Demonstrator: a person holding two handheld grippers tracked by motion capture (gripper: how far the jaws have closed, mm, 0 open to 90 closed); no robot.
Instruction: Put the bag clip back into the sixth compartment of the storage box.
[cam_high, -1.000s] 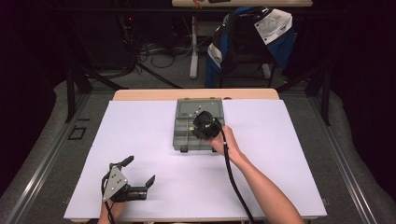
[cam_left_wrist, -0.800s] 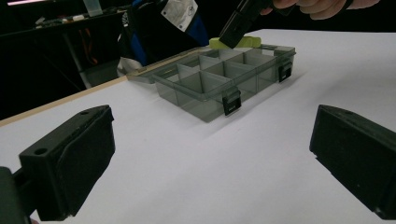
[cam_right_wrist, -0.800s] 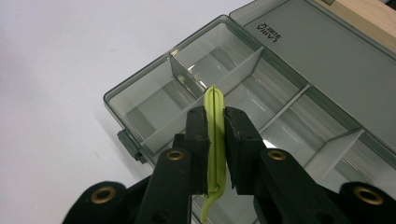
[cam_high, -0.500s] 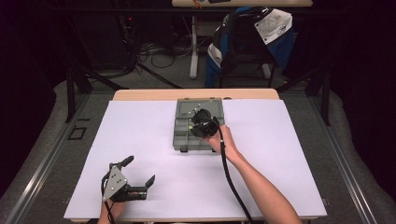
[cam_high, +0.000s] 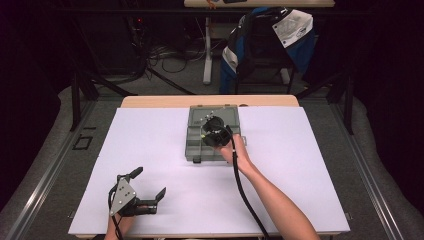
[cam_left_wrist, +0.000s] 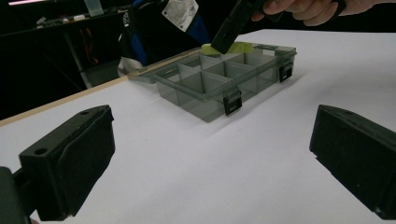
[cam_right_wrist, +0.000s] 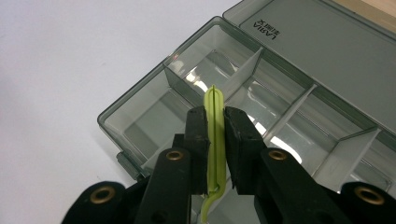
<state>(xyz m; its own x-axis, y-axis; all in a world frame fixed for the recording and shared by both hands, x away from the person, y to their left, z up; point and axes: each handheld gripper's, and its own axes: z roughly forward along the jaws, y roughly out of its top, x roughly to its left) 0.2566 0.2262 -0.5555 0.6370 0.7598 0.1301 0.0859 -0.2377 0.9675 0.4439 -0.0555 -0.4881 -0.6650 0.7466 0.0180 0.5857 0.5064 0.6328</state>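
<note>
We are in the carrying step: our right gripper (cam_right_wrist: 215, 140) is clamped on a thin lime-green plastic piece (cam_right_wrist: 214, 121) and hangs over the open grey compartment box (cam_high: 196, 142), so the pick looks done and the placing is what remains. Taking the box as our landmark, the green piece sits above its near row of compartments, close to the corner on the side away from the lid (cam_right_wrist: 317, 44), which lies folded flat beyond the far wall. Seen from our left gripper's camera, the piece (cam_left_wrist: 233, 47) is above the box's rim, not yet down between the dividers.

Between the jaws, the piece stands on edge, squeezed flat from both sides. Its pointed tip pokes out past the jaw tips towards the box, and a small curved tail sticks out behind them towards the gripper body.

Next, we judge, we must lower it into one compartment, keeping clear of the dividers, then part the jaws. Which cell is meant we cannot tell.

Our left gripper (cam_high: 149, 185) rests on the white table cover (cam_high: 310, 165), well short of the box's latched front, jaws spread wide and holding nothing.
</note>
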